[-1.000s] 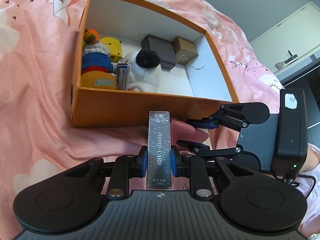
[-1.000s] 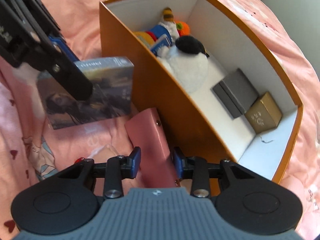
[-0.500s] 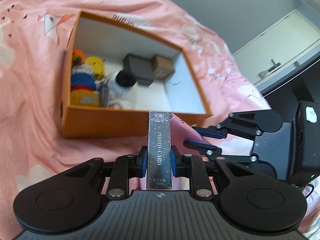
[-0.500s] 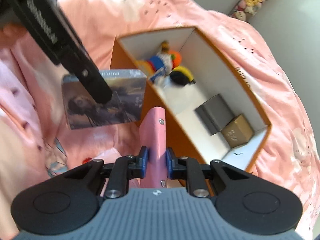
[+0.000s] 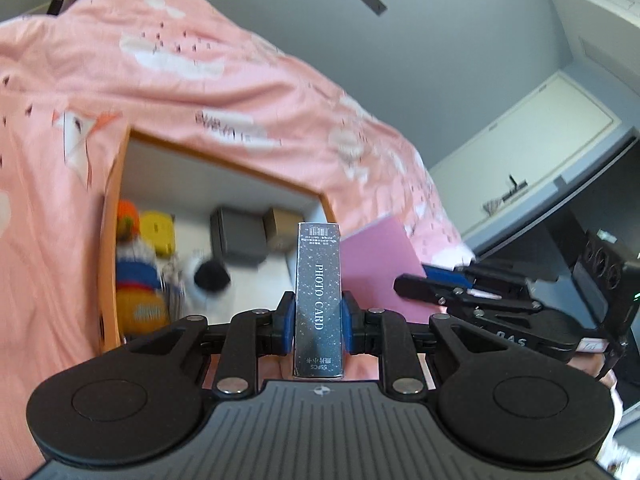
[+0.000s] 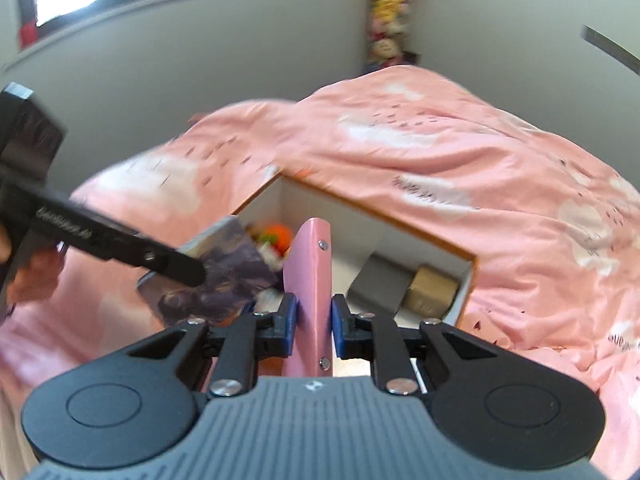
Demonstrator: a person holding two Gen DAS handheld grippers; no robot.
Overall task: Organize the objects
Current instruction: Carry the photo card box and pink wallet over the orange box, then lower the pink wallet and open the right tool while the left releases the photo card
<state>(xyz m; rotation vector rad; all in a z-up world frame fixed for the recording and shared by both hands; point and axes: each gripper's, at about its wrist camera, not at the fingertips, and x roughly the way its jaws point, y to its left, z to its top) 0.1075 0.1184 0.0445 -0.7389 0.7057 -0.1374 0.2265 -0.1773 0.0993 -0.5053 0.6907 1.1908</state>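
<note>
Photo card box [image 5: 318, 300]: glossy, speckled dark card. Pink wallet [image 6: 310, 300]: smooth matt, leather-like, with metal studs. Orange box [image 5: 108, 264]: matt cardboard, white inside. Bedspread [image 6: 460, 168]: soft printed pink cloth. Left tongs [image 5: 318, 322]: matt black plastic, blue pads.

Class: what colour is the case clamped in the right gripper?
Pink. The case shows best in the right wrist view, clamped in the right gripper.

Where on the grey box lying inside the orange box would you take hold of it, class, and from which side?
Grip the grey box across its two long side faces, coming from above. It lies flat on the floor of the orange box, whose walls block any sideways approach. The small brown box sits close against one end, so the long sides probably offer more room.
</note>
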